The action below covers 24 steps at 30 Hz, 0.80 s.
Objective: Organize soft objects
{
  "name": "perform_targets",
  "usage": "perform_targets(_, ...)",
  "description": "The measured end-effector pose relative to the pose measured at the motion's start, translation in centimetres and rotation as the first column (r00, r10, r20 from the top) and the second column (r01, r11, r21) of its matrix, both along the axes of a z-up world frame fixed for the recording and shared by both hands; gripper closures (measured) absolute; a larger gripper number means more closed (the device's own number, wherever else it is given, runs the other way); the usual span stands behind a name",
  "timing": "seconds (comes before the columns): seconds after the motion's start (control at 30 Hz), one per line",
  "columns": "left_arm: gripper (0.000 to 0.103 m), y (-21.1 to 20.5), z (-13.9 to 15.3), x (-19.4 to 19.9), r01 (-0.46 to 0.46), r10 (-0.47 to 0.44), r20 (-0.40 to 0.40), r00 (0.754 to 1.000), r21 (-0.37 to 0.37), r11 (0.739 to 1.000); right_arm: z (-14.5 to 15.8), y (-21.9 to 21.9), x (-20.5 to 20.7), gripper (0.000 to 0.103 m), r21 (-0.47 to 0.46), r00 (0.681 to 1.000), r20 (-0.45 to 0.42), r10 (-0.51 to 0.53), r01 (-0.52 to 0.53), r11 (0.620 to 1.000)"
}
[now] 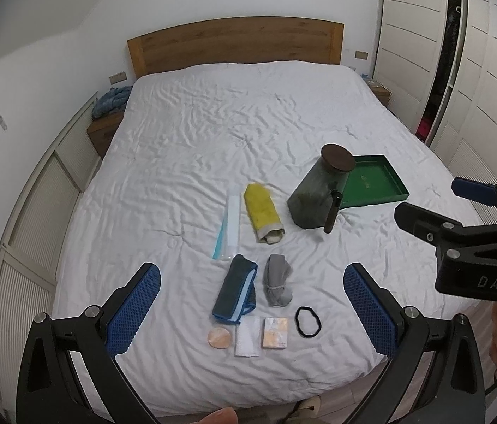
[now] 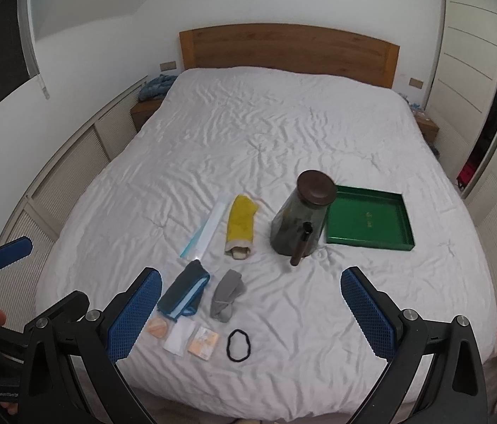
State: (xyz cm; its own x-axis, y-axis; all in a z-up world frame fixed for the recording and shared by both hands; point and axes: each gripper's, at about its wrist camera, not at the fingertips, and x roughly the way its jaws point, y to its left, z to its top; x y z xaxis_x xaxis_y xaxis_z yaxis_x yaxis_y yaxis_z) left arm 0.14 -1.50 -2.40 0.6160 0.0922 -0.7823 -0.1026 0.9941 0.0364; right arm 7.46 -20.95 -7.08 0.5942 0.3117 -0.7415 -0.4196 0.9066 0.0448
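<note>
On the white bed (image 1: 185,162) we see the soft items near its foot: a blue cloth (image 1: 236,291) beside a grey sock (image 1: 277,284), with a yellow roll (image 1: 262,213) just behind them. In front lie a puff (image 1: 219,336), two packets and a hair tie (image 1: 307,321). A jar (image 1: 319,190) stands beside a green tray (image 1: 375,180). Our left gripper (image 1: 252,312) and right gripper (image 2: 250,314) both hover wide apart, holding nothing.
</note>
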Motion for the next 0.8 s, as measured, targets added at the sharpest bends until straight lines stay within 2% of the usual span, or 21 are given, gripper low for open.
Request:
perform_targets(0.33,0.001,4.2,-0.8,4.0,0.076,-0.076,0.01,0.997,-0.015,0.997,0.0,5.2,2.4,0.0,-0.024,0.997,0.019,-0.075,0.076,0.997)
perform_targets(0.6,0.001,8.6,-2.6,7.6,0.123,-0.123,0.002,0.992,-0.014,0.992,-1.8,11.7,4.7,0.0,-0.04,0.995,-0.002,-0.103,0.102,0.994)
perform_targets(0.8,0.001,11.2,-4.5,9.6,0.142,-0.143,-0.026,0.989,-0.025,0.99,-3.3,14.2,7.2,0.0,-0.041,0.995,-0.006,-0.098,0.097,0.994)
